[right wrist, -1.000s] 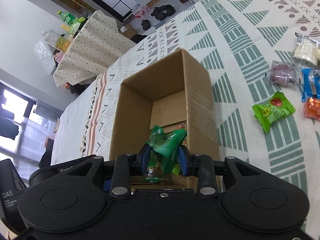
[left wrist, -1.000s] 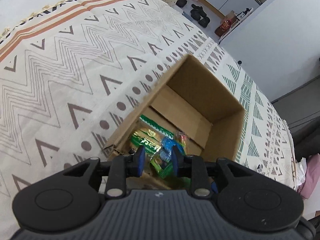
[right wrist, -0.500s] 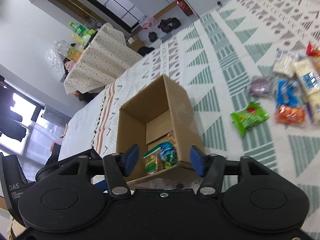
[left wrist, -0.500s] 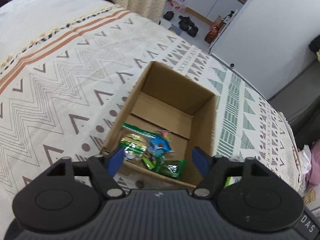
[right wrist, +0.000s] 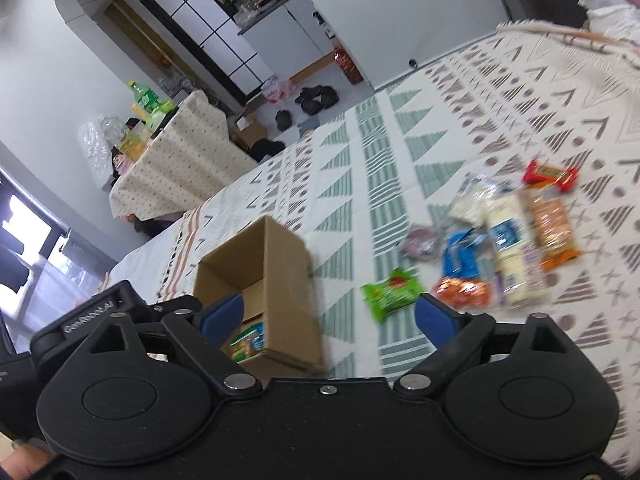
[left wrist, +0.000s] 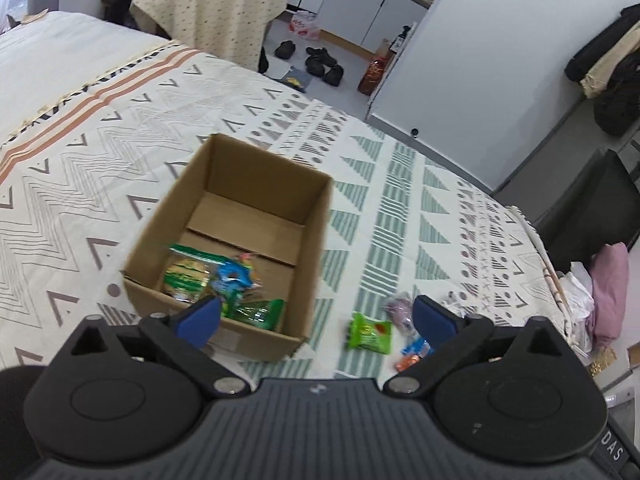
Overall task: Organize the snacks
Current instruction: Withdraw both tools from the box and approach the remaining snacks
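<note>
A patterned bedspread (left wrist: 400, 184) carries a cardboard box (left wrist: 260, 168) and loose snack packets (right wrist: 508, 236).

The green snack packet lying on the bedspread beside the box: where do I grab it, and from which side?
Probably from above, across the narrow middle of the green snack packet. It lies flat and alone on the bedspread, clear of the cardboard box, with crimped ends offering less to hold.

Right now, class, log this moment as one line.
left gripper: opening, empty | right gripper: opening, empty | cardboard box: some snacks inside | green packet: on bedspread
</note>
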### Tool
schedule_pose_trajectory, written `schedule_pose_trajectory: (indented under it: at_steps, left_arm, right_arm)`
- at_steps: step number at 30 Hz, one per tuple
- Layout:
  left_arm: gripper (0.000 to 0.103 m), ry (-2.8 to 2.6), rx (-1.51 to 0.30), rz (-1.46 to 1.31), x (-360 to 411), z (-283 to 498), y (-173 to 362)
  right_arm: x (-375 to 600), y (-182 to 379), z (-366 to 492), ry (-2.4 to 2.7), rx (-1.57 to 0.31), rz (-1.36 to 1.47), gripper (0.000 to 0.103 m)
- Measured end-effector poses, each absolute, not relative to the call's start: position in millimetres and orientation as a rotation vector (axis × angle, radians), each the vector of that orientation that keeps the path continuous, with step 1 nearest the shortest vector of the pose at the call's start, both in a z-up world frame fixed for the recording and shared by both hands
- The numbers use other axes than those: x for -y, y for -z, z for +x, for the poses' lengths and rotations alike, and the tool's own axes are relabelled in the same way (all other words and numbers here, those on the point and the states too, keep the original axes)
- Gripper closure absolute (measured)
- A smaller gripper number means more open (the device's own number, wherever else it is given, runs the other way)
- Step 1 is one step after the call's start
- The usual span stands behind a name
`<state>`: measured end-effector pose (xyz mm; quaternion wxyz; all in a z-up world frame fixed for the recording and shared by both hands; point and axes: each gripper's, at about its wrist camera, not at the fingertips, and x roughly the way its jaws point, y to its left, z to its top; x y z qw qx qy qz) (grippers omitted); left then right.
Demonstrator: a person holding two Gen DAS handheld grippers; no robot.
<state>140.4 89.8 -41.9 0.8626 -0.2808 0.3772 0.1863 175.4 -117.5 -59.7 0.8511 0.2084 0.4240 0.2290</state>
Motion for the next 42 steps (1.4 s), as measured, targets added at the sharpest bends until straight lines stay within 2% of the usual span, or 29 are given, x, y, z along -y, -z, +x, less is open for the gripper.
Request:
schedule_pose_trajectory:
  at_steps: [3,18,29,33,36,38,42]
  left_arm:
    - [0.0,-0.36,-0.794,-0.576,-77,144,40]
    - [0.0,-0.254,-0.799,-0.52,-20,156,42]
    - [0.003,-0.231,-0.835,-0.517,9,179,65]
    - [0.008,-0.23,-0.857,-0.536,18,189,79]
    - [0.017,-0.233,-0.888,-0.563,21,200,93]
    - [0.024,-0.237,-0.908,-0.588,21,206,101]
    - [0.031,-0.245,-0.941,-0.61,25,218,119]
  right_arm:
    - [135,57,174,-0.466,-0.865,0.441,0.0]
    - [223,73,175,-0.326,-0.817,0.503,0.0]
    - [246,103,179,-0.308,-0.851,0.55,0.001]
    - [247,113,184,-0.294,-0.864,0.552,0.007]
    - [249,122,189,-0.27,-0.876,0.568,0.021]
    - [250,129,196,-0.278,-0.893,0.599,0.025]
    - [245,140,207,-0.29,-0.913,0.59,0.029]
